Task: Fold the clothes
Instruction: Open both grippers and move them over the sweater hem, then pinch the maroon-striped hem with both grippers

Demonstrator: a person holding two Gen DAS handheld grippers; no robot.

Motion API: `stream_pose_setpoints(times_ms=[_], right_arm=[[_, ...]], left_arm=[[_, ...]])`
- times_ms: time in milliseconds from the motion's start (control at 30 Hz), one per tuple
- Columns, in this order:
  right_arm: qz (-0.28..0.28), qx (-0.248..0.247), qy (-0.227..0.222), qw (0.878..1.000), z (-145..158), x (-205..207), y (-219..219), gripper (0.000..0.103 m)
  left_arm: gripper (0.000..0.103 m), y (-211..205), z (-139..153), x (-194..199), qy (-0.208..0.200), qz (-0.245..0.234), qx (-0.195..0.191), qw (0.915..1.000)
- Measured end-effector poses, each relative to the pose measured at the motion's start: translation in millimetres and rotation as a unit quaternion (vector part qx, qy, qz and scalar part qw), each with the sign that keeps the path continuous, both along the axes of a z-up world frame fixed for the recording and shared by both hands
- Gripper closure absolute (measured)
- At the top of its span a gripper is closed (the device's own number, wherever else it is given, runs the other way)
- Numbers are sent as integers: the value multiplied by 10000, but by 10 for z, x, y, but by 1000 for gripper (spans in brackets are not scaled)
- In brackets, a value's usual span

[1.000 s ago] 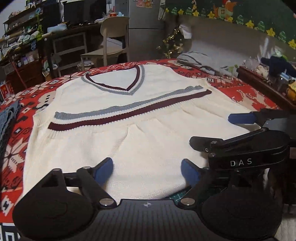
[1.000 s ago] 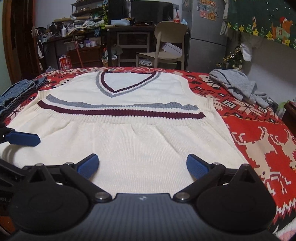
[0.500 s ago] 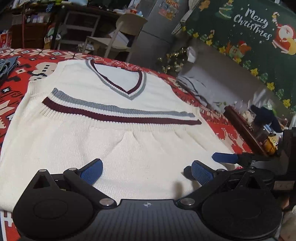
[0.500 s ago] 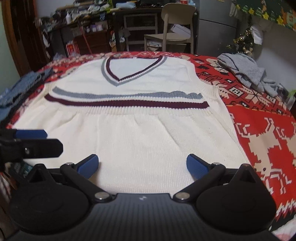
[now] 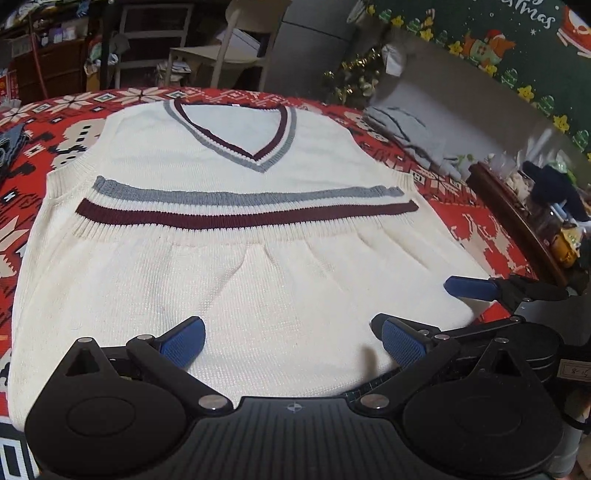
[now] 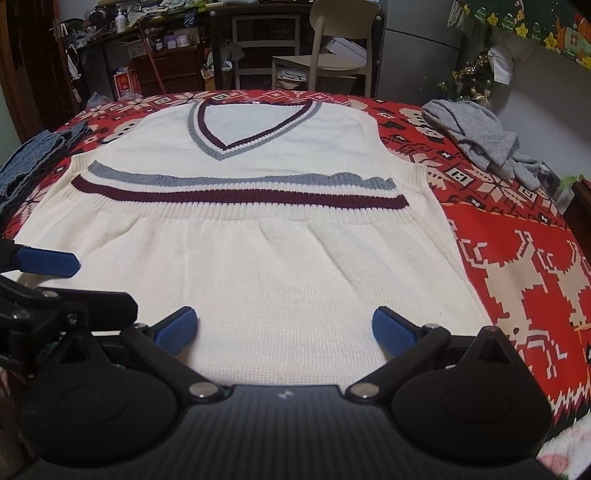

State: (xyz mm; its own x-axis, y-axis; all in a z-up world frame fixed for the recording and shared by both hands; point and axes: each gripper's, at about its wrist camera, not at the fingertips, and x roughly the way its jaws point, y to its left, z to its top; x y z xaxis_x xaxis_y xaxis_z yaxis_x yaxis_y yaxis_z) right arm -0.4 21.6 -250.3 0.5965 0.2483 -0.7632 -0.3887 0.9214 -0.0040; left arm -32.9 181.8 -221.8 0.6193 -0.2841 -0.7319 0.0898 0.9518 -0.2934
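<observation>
A cream knitted vest (image 5: 258,288) lies flat on a red patterned blanket (image 6: 517,236), its V-neck at the far end and its lower part folded up, so that the ribbed hem with a grey and a maroon stripe (image 5: 243,218) runs across the middle of the garment. The nearest folded edge sits just in front of both grippers.

The left gripper (image 5: 291,341) hovers over the near edge of the vest with its blue pads (image 5: 184,341) spread wide — nothing is between them, and the cloth under them lies undisturbed. Its jaws have just been opening, and they now stand fully apart. The right gripper (image 6: 284,332) is spread just as wide over the near right part of the vest, pinching nothing. Each gripper shows at the edge of the other's view: the right one at the right side of the left wrist view, near the vest's right edge, and the left one low on the left of the right wrist view.

A crumpled grey garment (image 6: 480,144) lies on the blanket to the far right, well apart from the vest. On the far left edge is a blue knitted piece (image 6: 33,162) — probably folded, though it is cut off by the frame. Beyond the blanket stands a pale chair (image 6: 332,44) by a dark cluttered desk (image 6: 258,22).
</observation>
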Motion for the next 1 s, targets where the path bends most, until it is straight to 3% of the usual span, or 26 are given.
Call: stream_pose_setpoints(times_ms=[200, 400, 667, 733, 800, 833, 967, 1000], right_arm=[[-27, 10, 197, 9998, 19, 59, 7, 1], [-40, -104, 285, 9995, 27, 76, 50, 1], [-113, -132, 243, 9996, 28, 66, 78, 1], [-35, -145, 272, 9995, 34, 90, 86, 1], [-13, -43, 305, 9995, 70, 98, 57, 5], [11, 50, 287, 9996, 109, 92, 30, 13], [14, 407, 75, 9991, 350, 60, -84, 23], [2, 502, 19, 9987, 417, 63, -114, 29]], left_arm=[[0, 57, -23, -86, -314, 553, -390, 9972], [0, 30, -12, -50, -306, 561, -332, 9974], [1, 50, 9, 33, -17, 86, -320, 9994], [10, 41, 46, 43, 12, 96, -210, 9997], [51, 42, 102, 47, 51, 92, -128, 9999], [58, 49, 140, 44, 74, 76, -116, 9999], [63, 166, 377, -80, -411, 212, -356, 9983], [68, 183, 435, -93, -520, 207, -359, 9978]])
